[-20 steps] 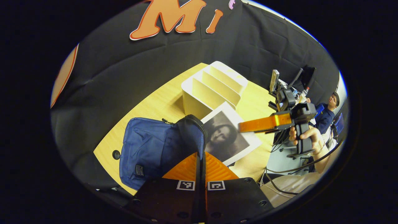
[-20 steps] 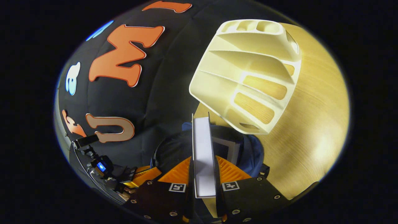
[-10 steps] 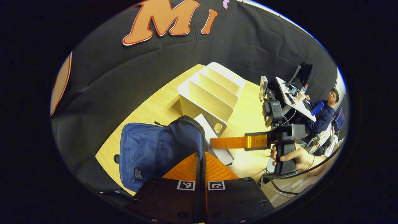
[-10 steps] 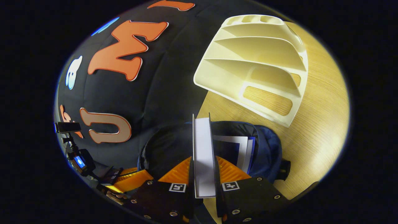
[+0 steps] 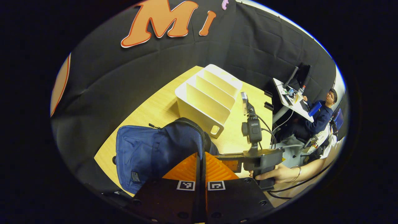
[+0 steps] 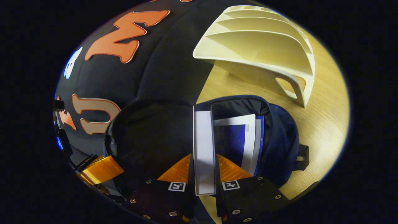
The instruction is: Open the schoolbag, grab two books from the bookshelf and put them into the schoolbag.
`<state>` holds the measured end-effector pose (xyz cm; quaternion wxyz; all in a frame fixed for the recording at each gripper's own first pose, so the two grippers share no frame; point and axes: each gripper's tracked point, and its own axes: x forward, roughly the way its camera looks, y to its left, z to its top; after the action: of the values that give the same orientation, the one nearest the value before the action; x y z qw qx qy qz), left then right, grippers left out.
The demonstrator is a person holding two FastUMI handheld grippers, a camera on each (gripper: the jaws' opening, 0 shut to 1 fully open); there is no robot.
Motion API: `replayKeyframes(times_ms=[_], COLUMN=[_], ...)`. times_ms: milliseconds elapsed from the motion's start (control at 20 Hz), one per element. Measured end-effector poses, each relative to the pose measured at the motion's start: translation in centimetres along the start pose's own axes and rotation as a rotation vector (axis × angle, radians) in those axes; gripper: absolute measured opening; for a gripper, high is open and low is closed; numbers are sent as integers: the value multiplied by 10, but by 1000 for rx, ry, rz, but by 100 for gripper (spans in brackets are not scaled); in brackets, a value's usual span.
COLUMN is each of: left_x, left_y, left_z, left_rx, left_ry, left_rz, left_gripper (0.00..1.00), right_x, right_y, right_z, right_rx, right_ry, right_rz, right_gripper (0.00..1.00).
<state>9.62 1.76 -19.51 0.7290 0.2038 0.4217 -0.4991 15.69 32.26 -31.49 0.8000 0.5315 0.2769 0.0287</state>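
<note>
Fingers of the right gripper [image 6: 204,158] clamp a white book [image 6: 203,149] edge-on over the open schoolbag [image 6: 276,137] — 1 blue book [image 6: 238,140] already inside. Left gripper [image 5: 201,161] pinches the bag's flap — bookshelf [image 5: 208,96] behind on the desk [image 5: 155,109].

The schoolbag [image 6: 279,137] lies on the table [image 6: 323,118] in front of the bookshelf [image 6: 258,46]. Inside its open mouth sits one book [image 6: 242,140]; a second book [image 6: 203,149] stands apparently just beside it.
</note>
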Motion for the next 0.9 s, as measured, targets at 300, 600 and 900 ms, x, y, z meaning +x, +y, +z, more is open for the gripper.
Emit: replayKeyframes(times_ms=[300,600,900], left_x=[-2,4,2], left_y=[10,10,2], left_z=[-5,-9,-11], left_rx=[-57,-63,-36], left_ry=[-14,-8,5], left_rz=[-7,-16,-13], left_gripper=[1,1,1], right_x=[-13,-31,2], right_y=[-12,-28,-33], right_z=[-3,-21,-24], right_rx=[7,-81,-95], right_ry=[83,180,185], right_rz=[-62,-145,-232], right_gripper=[34,41,42])
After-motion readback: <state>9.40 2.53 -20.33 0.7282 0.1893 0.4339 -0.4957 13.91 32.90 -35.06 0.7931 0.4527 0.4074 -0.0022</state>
